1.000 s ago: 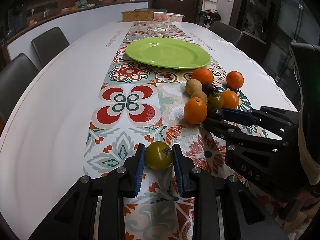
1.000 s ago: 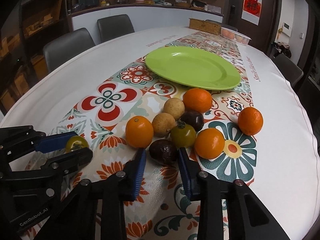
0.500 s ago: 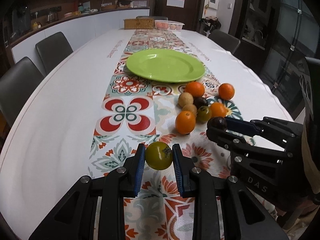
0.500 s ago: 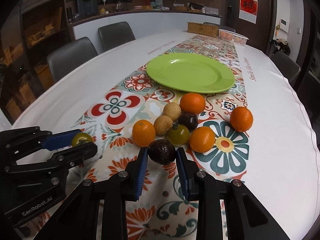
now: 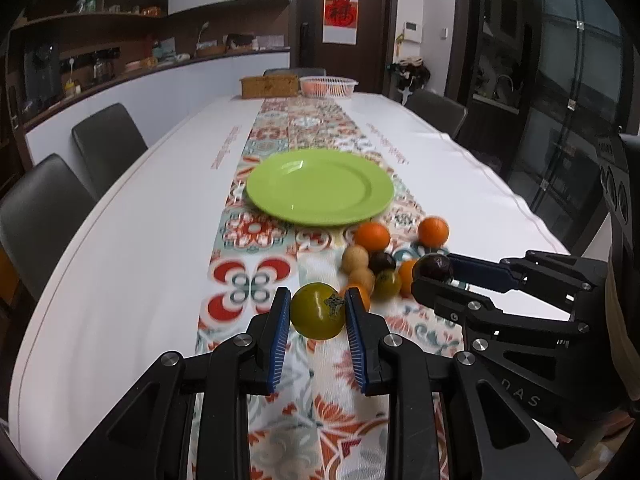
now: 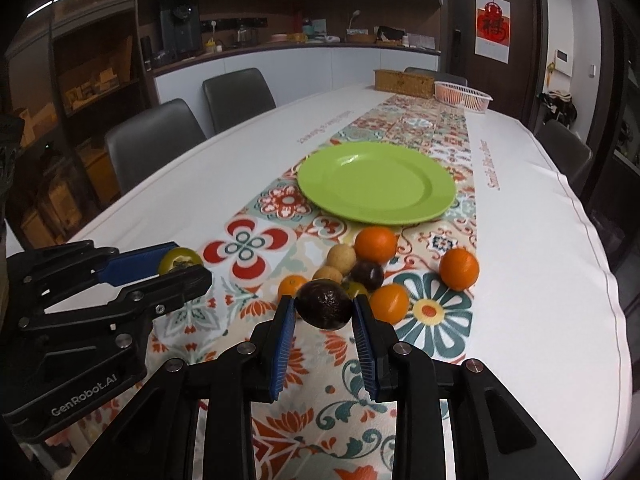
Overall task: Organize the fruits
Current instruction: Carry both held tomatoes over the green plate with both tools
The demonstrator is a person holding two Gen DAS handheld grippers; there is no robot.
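The left tongs (image 5: 318, 316) are clamped on a green tomato (image 5: 318, 311), the right tongs (image 6: 324, 314) on a dark avocado (image 6: 325, 305), both lifted above the table (image 6: 540, 240). Round, smooth fruit could slip from the flat pads or roll off the empty green plate (image 6: 376, 188), which lies ahead beyond the remaining fruit cluster (image 6: 360, 268).

small green fruit (image 6: 354, 289) mostly hidden behind dark fruit (image 6: 325, 309), shelf items blurred
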